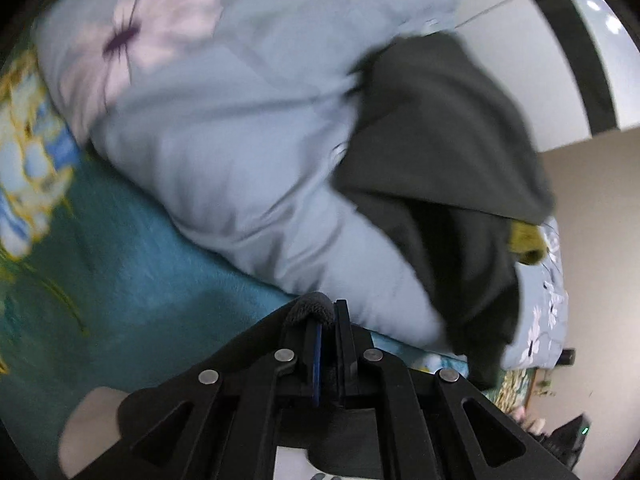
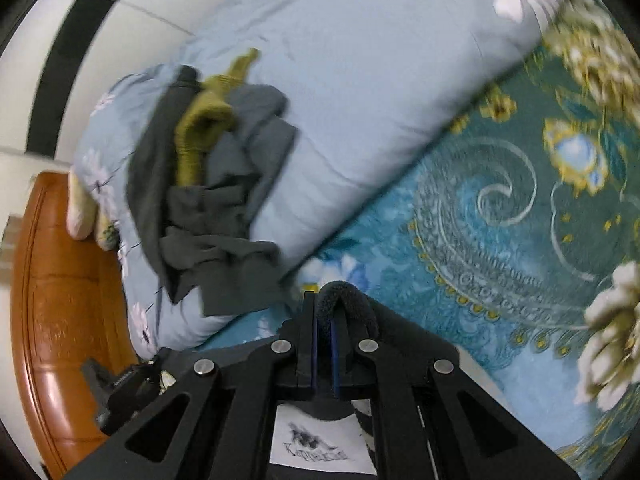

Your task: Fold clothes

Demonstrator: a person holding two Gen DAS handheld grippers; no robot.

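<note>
Teal patterned bedspread (image 2: 500, 208) fills the lower right of the right wrist view, with a pale blue floral duvet (image 2: 360, 92) bunched above it. Dark grey clothes (image 2: 224, 200) and an olive knit piece (image 2: 204, 124) sit heaped on that duvet, centre left. Left gripper (image 1: 329, 312) and right gripper (image 2: 326, 304) are each clenched on a fold of dark fabric (image 2: 352, 300). No containers anywhere.
</note>
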